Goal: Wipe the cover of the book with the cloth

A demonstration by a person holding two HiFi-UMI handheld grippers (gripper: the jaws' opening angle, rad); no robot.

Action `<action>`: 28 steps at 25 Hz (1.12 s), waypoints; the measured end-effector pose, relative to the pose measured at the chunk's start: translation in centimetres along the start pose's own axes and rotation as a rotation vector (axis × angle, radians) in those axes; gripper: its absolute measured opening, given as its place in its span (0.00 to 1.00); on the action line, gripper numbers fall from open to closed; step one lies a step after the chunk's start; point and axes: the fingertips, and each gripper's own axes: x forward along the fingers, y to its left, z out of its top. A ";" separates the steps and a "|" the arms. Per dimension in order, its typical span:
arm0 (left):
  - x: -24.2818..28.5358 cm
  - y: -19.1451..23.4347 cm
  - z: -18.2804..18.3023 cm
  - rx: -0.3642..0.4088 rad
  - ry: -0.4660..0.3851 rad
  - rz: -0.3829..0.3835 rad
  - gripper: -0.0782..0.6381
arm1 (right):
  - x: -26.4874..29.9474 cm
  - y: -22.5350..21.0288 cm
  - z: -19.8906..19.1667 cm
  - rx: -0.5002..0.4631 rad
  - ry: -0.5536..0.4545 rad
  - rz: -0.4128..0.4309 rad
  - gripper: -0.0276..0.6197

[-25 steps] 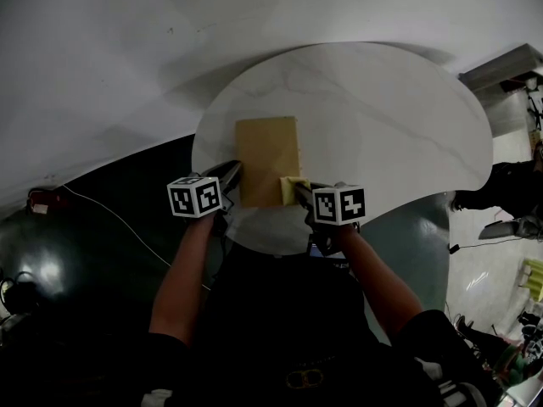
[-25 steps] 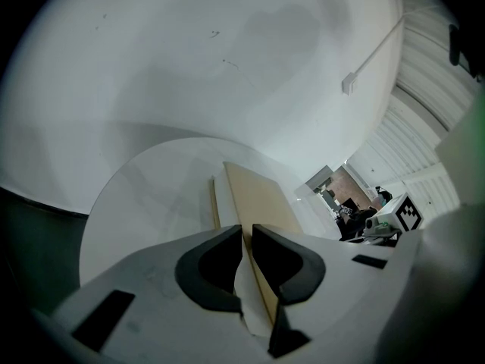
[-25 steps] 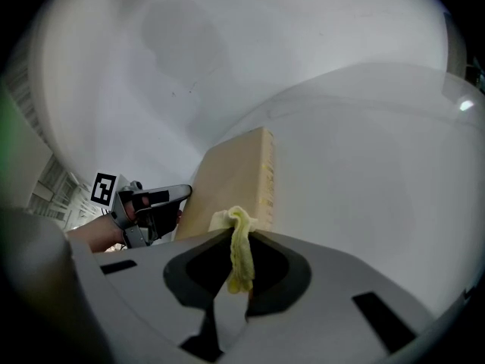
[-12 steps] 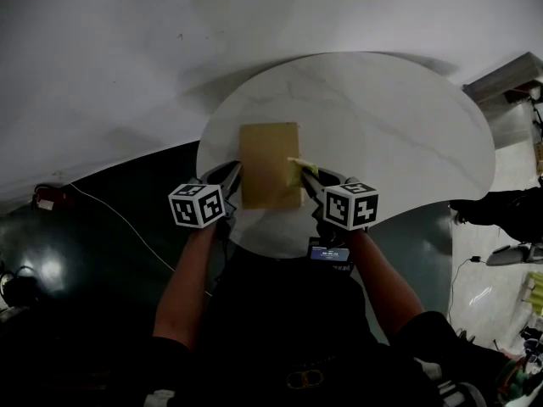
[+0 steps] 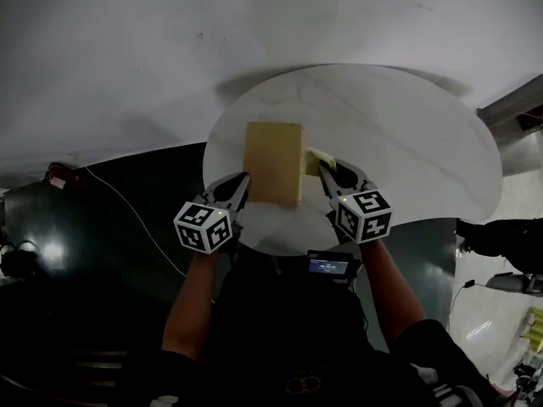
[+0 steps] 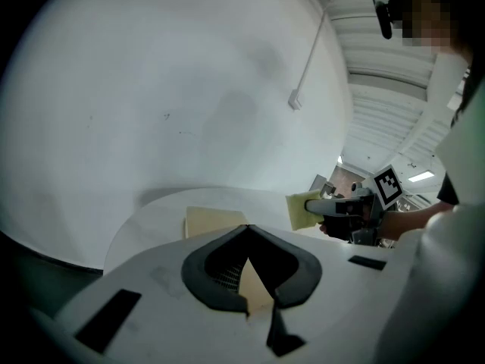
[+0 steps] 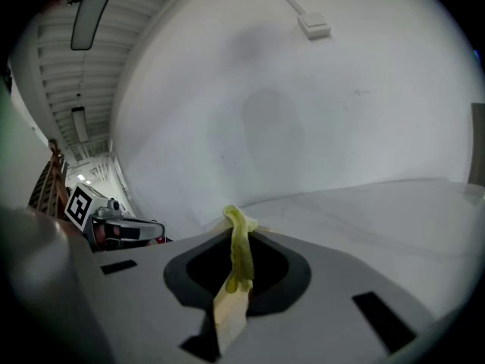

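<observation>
Tan rectangular book point(image 5: 273, 164) on round white bench point(image 5: 407, 142). Right gripper point(image 5: 327, 170): fingers clamp yellow cloth point(image 5: 315, 158) at book's 3 o'clock. Left gripper point(image 5: 241, 182): fingers closed, empty.

a round white marbled table point(image 5: 407, 142) carries a tan book point(image 5: 273, 161) near its left edge.

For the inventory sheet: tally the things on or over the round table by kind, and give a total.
book: 1
cloth: 1
hand-held gripper: 2 (left hand-held gripper, right hand-held gripper)
Total: 4
</observation>
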 end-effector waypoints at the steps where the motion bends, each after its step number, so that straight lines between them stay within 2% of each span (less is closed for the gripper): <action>1: -0.5 -0.4 -0.3 0.001 -0.011 0.010 0.12 | -0.4 0.0 0.0 -0.019 -0.007 0.003 0.18; 4: -1.9 -1.4 -1.1 0.024 -0.049 0.040 0.12 | -1.4 0.3 -0.1 -0.059 -0.018 0.005 0.18; 11: -4.1 -1.9 -1.8 0.088 -0.102 0.109 0.12 | -3.0 1.4 -1.4 -0.072 -0.024 -0.001 0.18; 17: -7.0 -3.4 -2.9 0.172 -0.092 0.099 0.12 | -3.9 4.4 -2.1 -0.092 -0.035 -0.019 0.18; 28: -14.4 -5.2 -7.7 0.233 -0.103 0.102 0.12 | -8.7 11.4 -6.0 -0.116 -0.043 -0.048 0.18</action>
